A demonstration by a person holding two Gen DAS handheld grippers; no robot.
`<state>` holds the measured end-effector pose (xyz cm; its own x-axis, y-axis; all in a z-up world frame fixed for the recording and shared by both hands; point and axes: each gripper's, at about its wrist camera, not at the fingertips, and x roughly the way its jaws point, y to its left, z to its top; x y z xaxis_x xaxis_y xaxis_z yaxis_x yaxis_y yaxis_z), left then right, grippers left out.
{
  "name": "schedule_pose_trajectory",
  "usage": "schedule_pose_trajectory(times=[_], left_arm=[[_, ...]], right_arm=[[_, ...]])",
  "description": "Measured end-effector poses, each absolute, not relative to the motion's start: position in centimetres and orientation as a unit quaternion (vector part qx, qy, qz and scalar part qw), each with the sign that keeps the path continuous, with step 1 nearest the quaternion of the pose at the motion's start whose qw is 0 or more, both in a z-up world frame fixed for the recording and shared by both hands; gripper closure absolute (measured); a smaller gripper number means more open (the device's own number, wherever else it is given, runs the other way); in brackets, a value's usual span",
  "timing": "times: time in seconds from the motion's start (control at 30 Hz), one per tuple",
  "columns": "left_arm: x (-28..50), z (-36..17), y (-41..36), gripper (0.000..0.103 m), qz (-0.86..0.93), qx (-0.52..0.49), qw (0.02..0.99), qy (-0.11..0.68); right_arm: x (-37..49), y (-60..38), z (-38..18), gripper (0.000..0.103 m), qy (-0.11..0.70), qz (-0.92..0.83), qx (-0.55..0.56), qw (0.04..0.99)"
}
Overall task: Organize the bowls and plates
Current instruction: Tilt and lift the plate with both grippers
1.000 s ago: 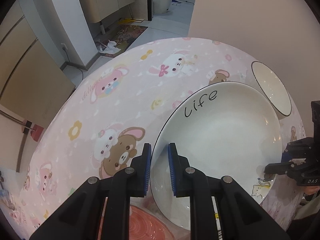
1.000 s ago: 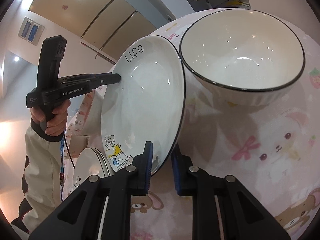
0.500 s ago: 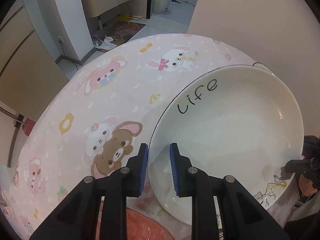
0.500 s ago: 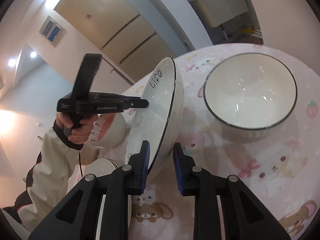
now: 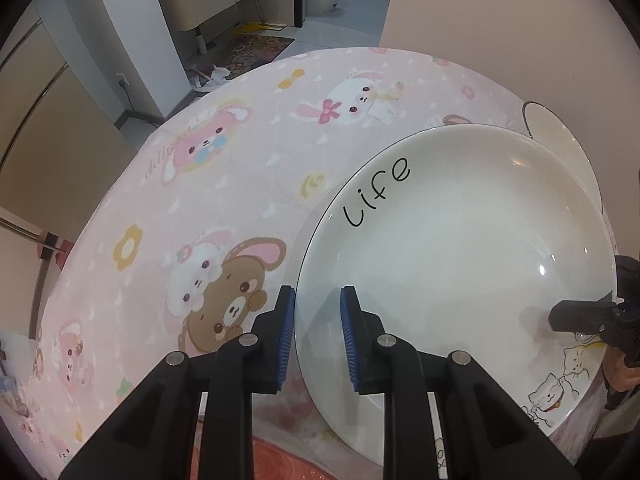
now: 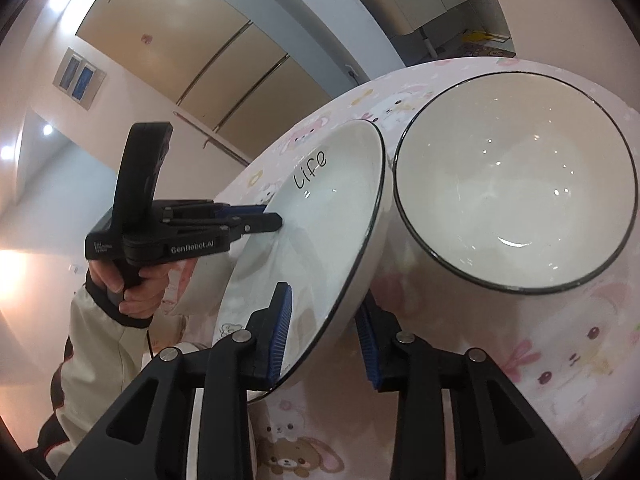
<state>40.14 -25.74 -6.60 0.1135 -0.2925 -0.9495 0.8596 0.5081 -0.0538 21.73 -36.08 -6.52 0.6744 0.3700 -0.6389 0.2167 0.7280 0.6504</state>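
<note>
Between both grippers hangs the plate (image 5: 460, 248), tilted, its rim beside the bowl (image 6: 516, 204) and close to touching it. Your left gripper (image 5: 318, 336) straddles the rim opposite the bowl, and your right gripper (image 6: 322, 334) straddles the rim nearer it, by the cat drawing. Both sets of jaws are opening. On the right, the pad behind the plate stands clear of it, so that grip looks already let go. On the left, a slim gap shows at each pad, so you seem to be releasing there too.

Judging by this, you are setting the plate down. Below the plate's low edge, away from the bowl, a stack of plates (image 6: 192, 392) peeks out, and that is likely the target. Make sure the plate's underside is resting before you widen either jaw further; a tilted plate can slide. Keep the rim off the bowl, since ceramic chips easily. Draw each gripper straight back along the rim line, not sideways, on the table (image 5: 248, 168).
</note>
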Motion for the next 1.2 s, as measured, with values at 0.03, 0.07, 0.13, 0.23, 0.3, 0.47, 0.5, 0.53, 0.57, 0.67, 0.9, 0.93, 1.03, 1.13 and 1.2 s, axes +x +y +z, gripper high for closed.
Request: schedule_pose_trajectory(times=[0.03,0.07,0.13,0.23,0.3,0.47,0.5,0.53,0.57,0.67,0.9,0.93,1.03,1.13,1.2], left_arm=[[40.2,-6.7,-25.9,0.079,-0.416,0.267,0.694,0.523],[40.3,-6.8,-26.0,0.078,-0.416,0.264,0.694,0.524],[40.5,-6.8,-26.0,0.077,-0.414,0.261,0.695,0.527],[41.3,-6.7,-25.4,0.077,-0.418,0.229,0.689,0.546],[41.4,-6.1,-24.8,0.077,-0.421,0.214,0.693,0.544],[38.7,-3.8,-24.9,0.077,-0.413,0.247,0.74,0.47],[37.7,-3.7,-25.2,0.077,-0.413,0.275,0.742,0.452],[37.0,-3.7,-25.3,0.077,-0.412,0.292,0.741,0.442],[36.7,-3.7,-25.3,0.077,-0.414,0.298,0.739,0.44],[36.1,-3.1,-24.6,0.077,-0.413,0.285,0.748,0.434],[36.1,-0.9,-22.3,0.077,-0.389,0.231,0.779,0.434],[36.0,-0.9,-22.0,0.077,-0.389,0.224,0.777,0.442],[35.0,-0.6,-21.4,0.077,-0.406,0.192,0.764,0.463],[32.5,-0.1,-21.5,0.077,-0.43,0.176,0.752,0.467],[30.8,-0.1,-21.8,0.077,-0.441,0.166,0.745,0.472]], right_arm=[[22.1,-36.1,-6.8,0.072,0.404,0.053,0.376,0.832],[22.5,-35.9,-7.2,0.072,0.409,0.061,0.382,0.827],[23.1,-35.4,-7.3,0.072,0.418,0.056,0.375,0.825],[23.0,-35.0,-6.4,0.074,0.397,0.054,0.369,0.839],[22.7,-35.5,-6.3,0.078,0.389,0.072,0.398,0.828],[22.0,-35.5,-4.4,0.085,0.363,0.056,0.374,0.851],[21.7,-35.4,-3.9,0.085,0.358,0.052,0.368,0.857],[21.5,-35.5,-3.7,0.085,0.357,0.048,0.372,0.855],[21.2,-35.7,-3.7,0.085,0.357,0.047,0.381,0.851],[20.5,-36.5,-3.9,0.087,0.357,0.04,0.402,0.842],[19.4,-39.0,-4.6,0.089,0.378,0.005,0.457,0.805],[18.9,-39.1,-4.5,0.089,0.377,0.001,0.456,0.806],[17.1,-39.6,-4.4,0.089,0.374,-0.002,0.464,0.803],[15.1,-40.6,-4.7,0.088,0.374,0.004,0.479,0.794],[13.8,-41.3,-5.0,0.088,0.374,0.005,0.488,0.789]])
